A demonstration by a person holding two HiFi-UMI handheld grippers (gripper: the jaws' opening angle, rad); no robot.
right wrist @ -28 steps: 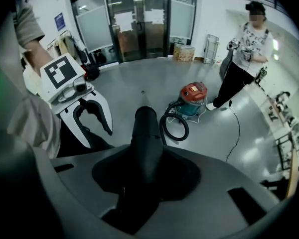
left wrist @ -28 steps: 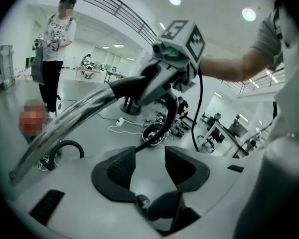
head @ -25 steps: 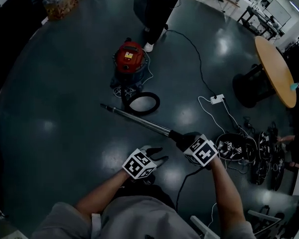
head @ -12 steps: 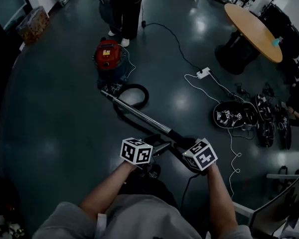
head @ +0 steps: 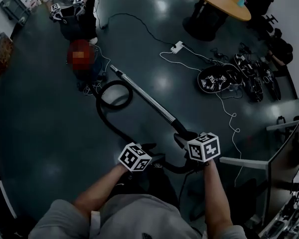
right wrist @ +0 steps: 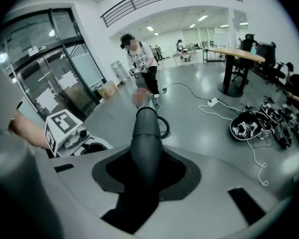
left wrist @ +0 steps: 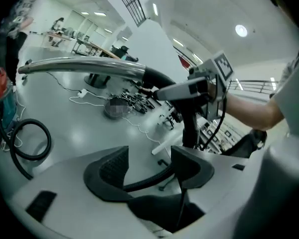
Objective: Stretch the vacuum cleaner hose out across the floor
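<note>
Dark floor; black ribbed hose lies looped.

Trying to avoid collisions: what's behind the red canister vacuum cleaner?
A standing person in dark trousers, close behind the red canister vacuum cleaner. The floor between them is covered by the vacuum's body.

The hose is black and ribbed, and the wand is silver with a black handle. At eleven o'clock the vacuum cleaner is red. The left tool and right tool are pale grey with black pads and black-and-white checked cubes. The floor is glossy dark grey. A white cable lies at three o'clock.
</note>
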